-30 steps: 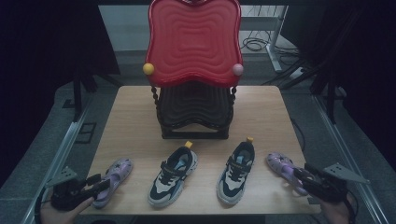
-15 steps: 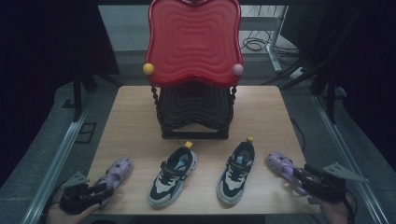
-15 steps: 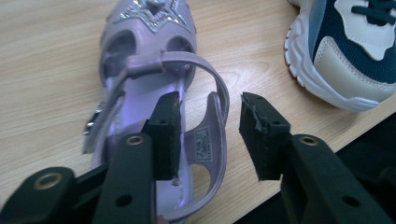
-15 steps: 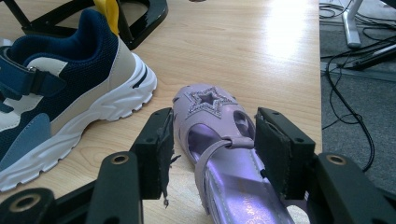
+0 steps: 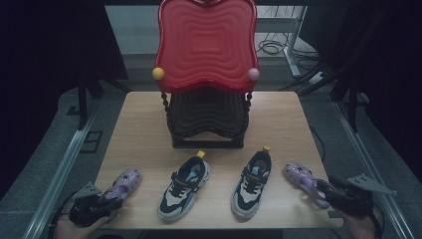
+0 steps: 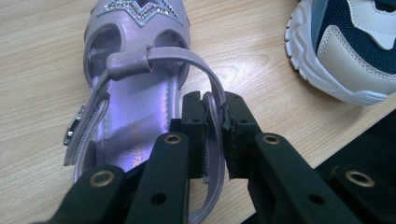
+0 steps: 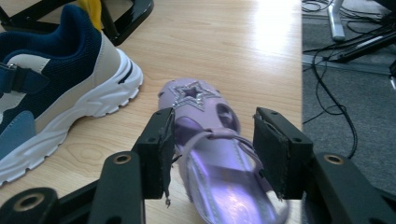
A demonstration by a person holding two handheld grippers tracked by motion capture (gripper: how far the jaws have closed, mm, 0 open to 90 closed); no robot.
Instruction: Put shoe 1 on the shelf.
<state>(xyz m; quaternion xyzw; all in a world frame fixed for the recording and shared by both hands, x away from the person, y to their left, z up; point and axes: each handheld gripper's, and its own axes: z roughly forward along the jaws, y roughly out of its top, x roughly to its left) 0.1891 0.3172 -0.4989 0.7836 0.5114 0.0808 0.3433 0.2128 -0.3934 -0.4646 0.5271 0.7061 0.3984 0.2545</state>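
The left gripper [image 5: 92, 208] sits at the worktop's [image 5: 144, 124] seven o'clock corner, its fingers [image 6: 194, 122] having just been closing; in the left gripper view they are clenched on the thin heel strap of the left purple sandal [image 6: 140, 88], one finger on either side of it. That sandal lies flat on the wood, toe toward one o'clock, just beside a navy-and-white sneaker [image 5: 184, 186]. At the four o'clock corner the right gripper [image 5: 343, 195] holds its fingers [image 7: 159, 144] well apart, straddling the heel end of the right purple sandal [image 7: 210, 135] without pressing it. A second sneaker [image 5: 252, 183] lies between the first sneaker and this sandal. A red chair [image 5: 206, 50] stands at twelve o'clock.
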